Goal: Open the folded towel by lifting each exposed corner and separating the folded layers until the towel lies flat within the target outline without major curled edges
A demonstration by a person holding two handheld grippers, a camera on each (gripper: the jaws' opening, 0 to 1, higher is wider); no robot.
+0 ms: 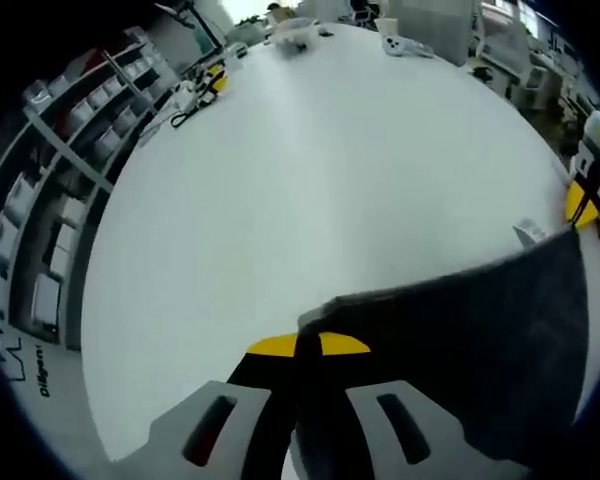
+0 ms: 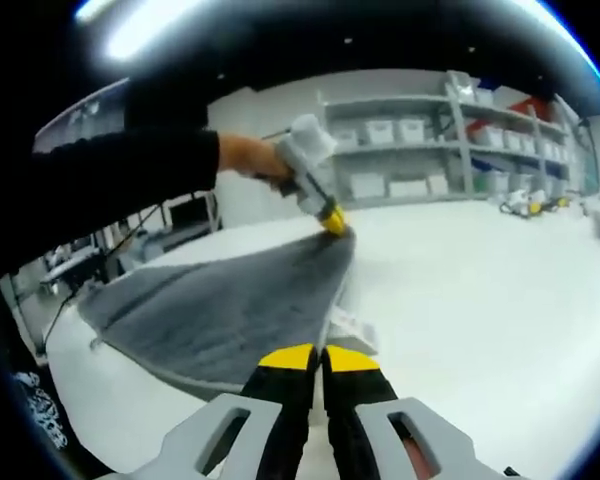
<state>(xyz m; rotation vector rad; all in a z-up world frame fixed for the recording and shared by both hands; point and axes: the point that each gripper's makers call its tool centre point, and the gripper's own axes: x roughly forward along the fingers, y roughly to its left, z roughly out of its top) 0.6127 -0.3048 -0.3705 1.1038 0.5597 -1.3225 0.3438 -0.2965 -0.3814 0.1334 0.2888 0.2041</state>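
Pinching a corner of the dark grey towel, the left gripper sits at the bottom centre of the left gripper view, its yellow-tipped jaws pressed together on the fabric edge. From there the towel spreads to the lower right of that frame, its straight top edge running up toward the right rim, where the right gripper shows small with a yellow tip at the far corner. White table takes up most of the middle; shelving with bins along the left edge, clutter at the far top.

In the right gripper view, the right gripper is at bottom centre, yellow-tipped jaws closed together — on the near towel corner it seems, though the contact itself is hard to make out. The towel stretches away toward the upper middle of the frame as a taut grey sheet, lifted off the table along its length. At its far corner the left gripper nips the cloth, held by a hand with a dark sleeve coming in from the left. Shelves with white boxes line the back wall — upper right.
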